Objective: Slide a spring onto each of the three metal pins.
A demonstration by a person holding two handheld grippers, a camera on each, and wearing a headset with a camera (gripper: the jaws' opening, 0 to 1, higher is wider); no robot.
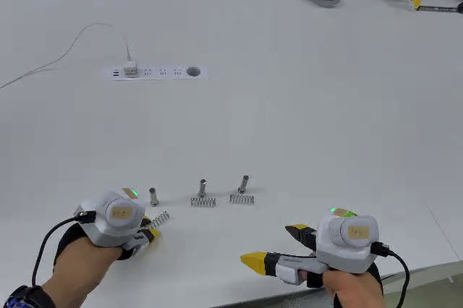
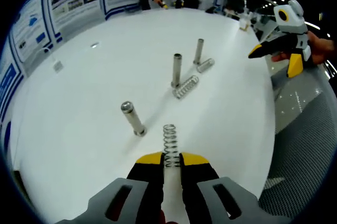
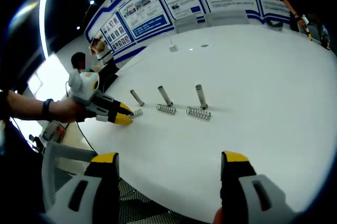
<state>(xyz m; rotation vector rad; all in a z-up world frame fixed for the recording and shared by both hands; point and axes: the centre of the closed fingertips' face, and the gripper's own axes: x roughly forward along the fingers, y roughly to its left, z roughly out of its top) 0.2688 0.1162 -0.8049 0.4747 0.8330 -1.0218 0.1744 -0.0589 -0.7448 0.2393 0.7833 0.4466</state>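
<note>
Head view: the left gripper (image 1: 150, 231) pinches a spring (image 1: 159, 218) just beside the leftmost pin (image 1: 153, 196).

Left gripper view: its jaws are clamped on that spring's lower end, with the pin close by.

Right gripper view: the right gripper (image 3: 168, 163) gapes wide, holding nothing. One loose spring (image 3: 166, 109) lies by the middle pin (image 3: 165, 95), and another spring (image 3: 198, 112) lies by the last pin (image 3: 200, 95).

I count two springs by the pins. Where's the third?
The third small coiled metal spring is pinched in the left tongs, low left in the head view, beside the leftmost metal pin.

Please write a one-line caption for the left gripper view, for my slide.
Left gripper shut on a small coiled metal spring, beside the nearest of three standing grey metal pins.
</note>
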